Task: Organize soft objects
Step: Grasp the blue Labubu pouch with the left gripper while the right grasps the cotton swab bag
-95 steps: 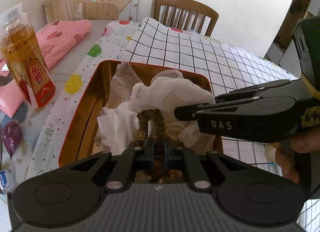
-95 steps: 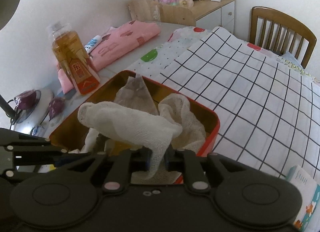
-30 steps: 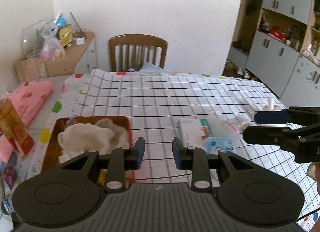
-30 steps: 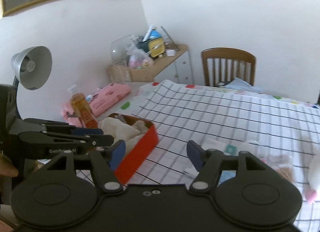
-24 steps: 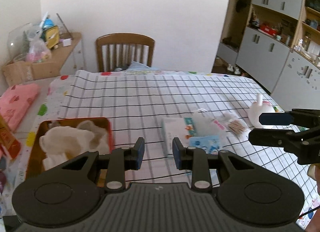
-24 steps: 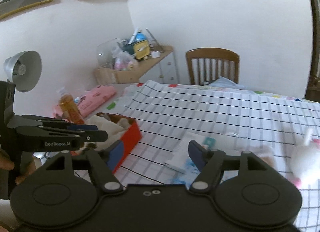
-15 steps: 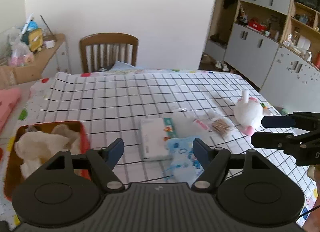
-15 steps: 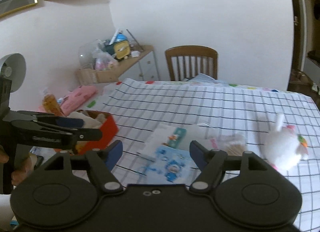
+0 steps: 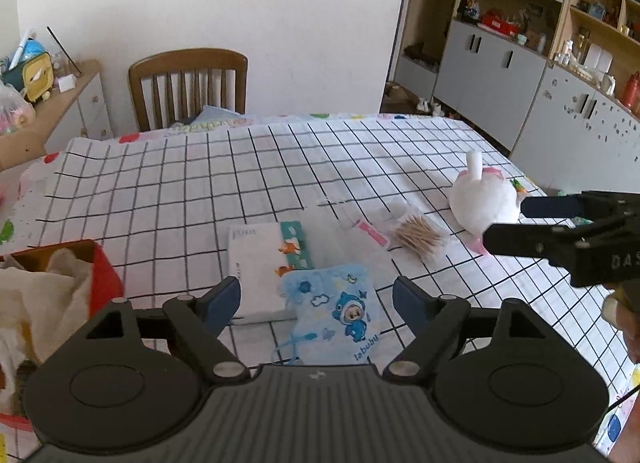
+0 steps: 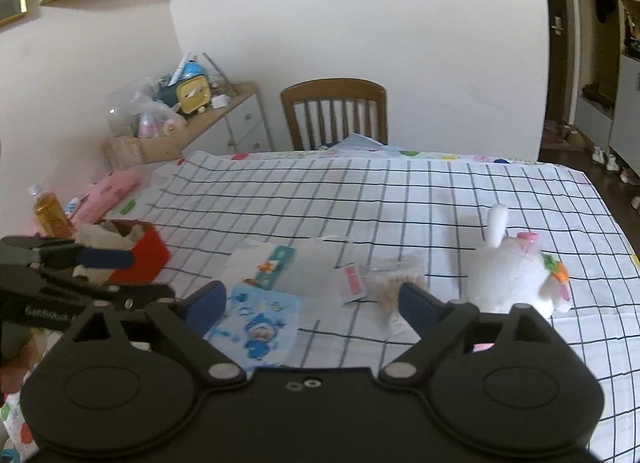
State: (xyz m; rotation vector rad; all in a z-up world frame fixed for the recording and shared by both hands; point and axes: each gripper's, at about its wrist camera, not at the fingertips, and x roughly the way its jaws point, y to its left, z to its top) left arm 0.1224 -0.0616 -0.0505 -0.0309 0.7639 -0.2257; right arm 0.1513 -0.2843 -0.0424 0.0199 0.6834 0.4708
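A red tin [image 9: 105,283] [image 10: 138,253] holding white cloths [image 9: 44,295] sits at the table's left. A blue cartoon pouch [image 9: 338,319] [image 10: 256,329] lies near the front, just beyond my left gripper [image 9: 316,303], which is open and empty above the table. A white plush bunny [image 9: 482,201] [image 10: 510,277] lies at the right. My right gripper [image 10: 310,305] is open and empty, held above the table with the bunny to its right. A tissue pack [image 9: 264,259] [image 10: 260,261] lies between the tin and the bunny.
A clear bag of toothpicks [image 9: 416,233] [image 10: 394,281] and a clear plastic bag [image 9: 340,241] lie mid-table. A wooden chair [image 9: 188,87] stands at the far side. A drink bottle [image 10: 50,213] and pink cloth [image 10: 106,195] sit at far left. Cabinets [image 9: 520,75] line the right wall.
Both grippers let go of the cloths in the tin, pulled back and swung right. The left gripper opened wide. The pouch and bunny came into view.
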